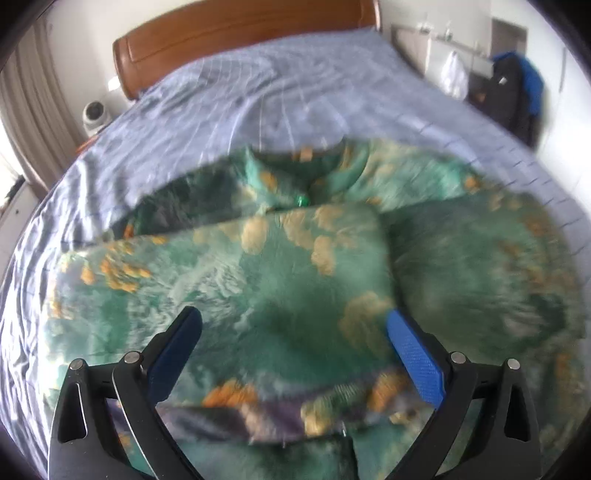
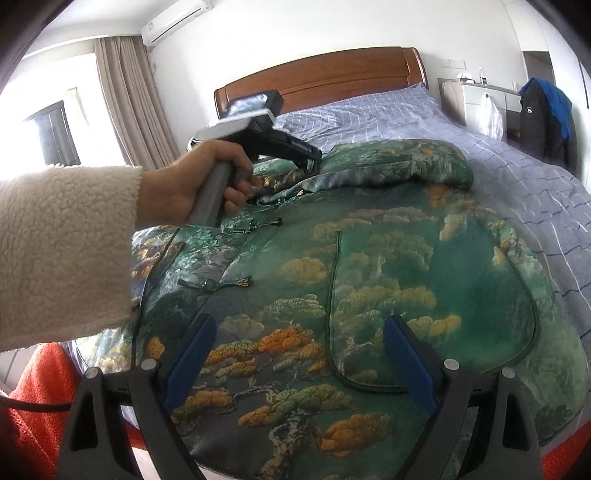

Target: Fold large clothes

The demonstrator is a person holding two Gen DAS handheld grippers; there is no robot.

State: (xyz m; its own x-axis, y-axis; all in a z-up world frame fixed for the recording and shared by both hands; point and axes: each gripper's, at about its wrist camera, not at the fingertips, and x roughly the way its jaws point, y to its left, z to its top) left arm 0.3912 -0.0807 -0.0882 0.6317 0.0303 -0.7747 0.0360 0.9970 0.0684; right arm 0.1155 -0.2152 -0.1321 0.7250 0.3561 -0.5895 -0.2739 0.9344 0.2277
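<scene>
Light: soft daylight, bright, entering by the window [image 2: 55, 133] beside the curtain [image 2: 125, 99].
Glare: the window pane burns out to white in the right wrist view.
Shadows: faint, pooling in the folds of the green garment [image 2: 369, 266].
Blur: the left wrist view smears the green garment [image 1: 295, 258] and bedsheet [image 1: 258, 92]; the right wrist view stays sharp.
Distortion: fisheye bends the headboard [image 2: 321, 74]; dark rims ring both views.

A home bedroom: a wooden headboard [image 2: 321, 79], checked bedsheet [image 2: 498, 155], curtains [image 2: 125, 99] and wall air conditioner [image 2: 177, 20].
</scene>
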